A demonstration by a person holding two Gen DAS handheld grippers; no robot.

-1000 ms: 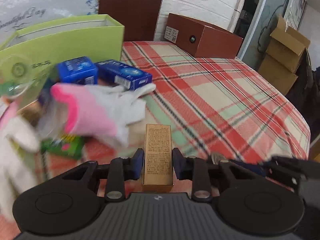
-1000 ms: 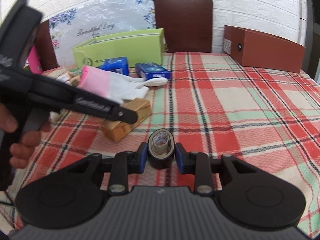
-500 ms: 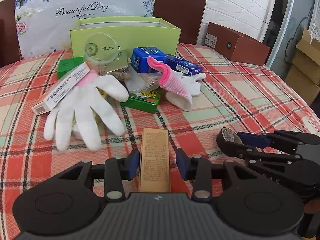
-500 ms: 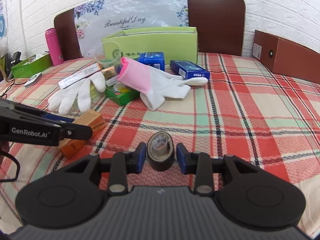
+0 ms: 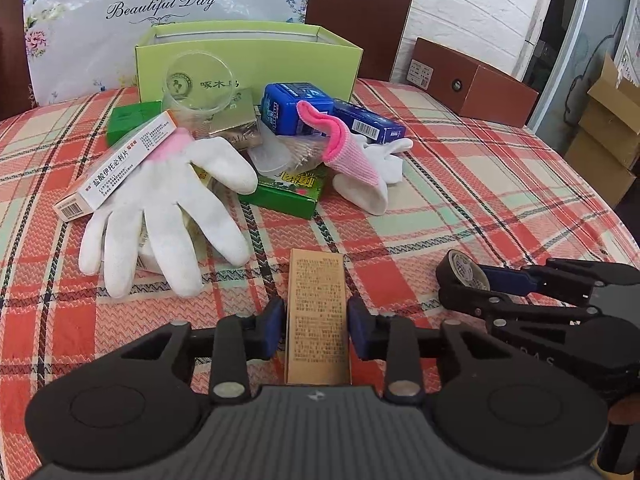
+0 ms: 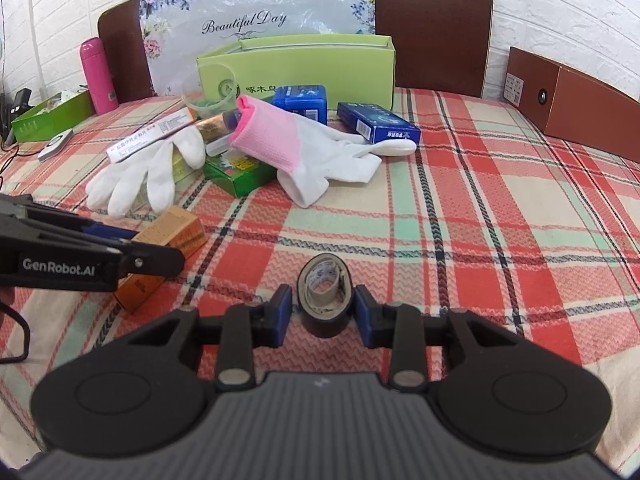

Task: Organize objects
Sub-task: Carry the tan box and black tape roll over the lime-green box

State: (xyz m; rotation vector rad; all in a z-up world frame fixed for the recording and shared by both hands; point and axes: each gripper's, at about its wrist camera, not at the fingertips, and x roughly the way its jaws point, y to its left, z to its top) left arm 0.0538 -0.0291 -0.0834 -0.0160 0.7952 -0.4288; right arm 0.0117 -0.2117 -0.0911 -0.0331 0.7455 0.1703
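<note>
Left gripper [image 5: 318, 322] jaws just closing on the light, stiff tan carton [image 5: 317, 320], flanking its long sides; right gripper [image 6: 322, 310] jaws clamped on squashable tape roll [image 6: 325, 300] beside it.

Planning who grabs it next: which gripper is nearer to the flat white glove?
Left. The left gripper, with the tan box between its fingers, sits just beside the white glove; the right gripper, around the tape roll, is farther off.

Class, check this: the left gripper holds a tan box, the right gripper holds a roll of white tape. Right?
Not quite. The roll of tape in the right gripper is black, as the right wrist view shows. The left gripper does hold the tan box.
</note>
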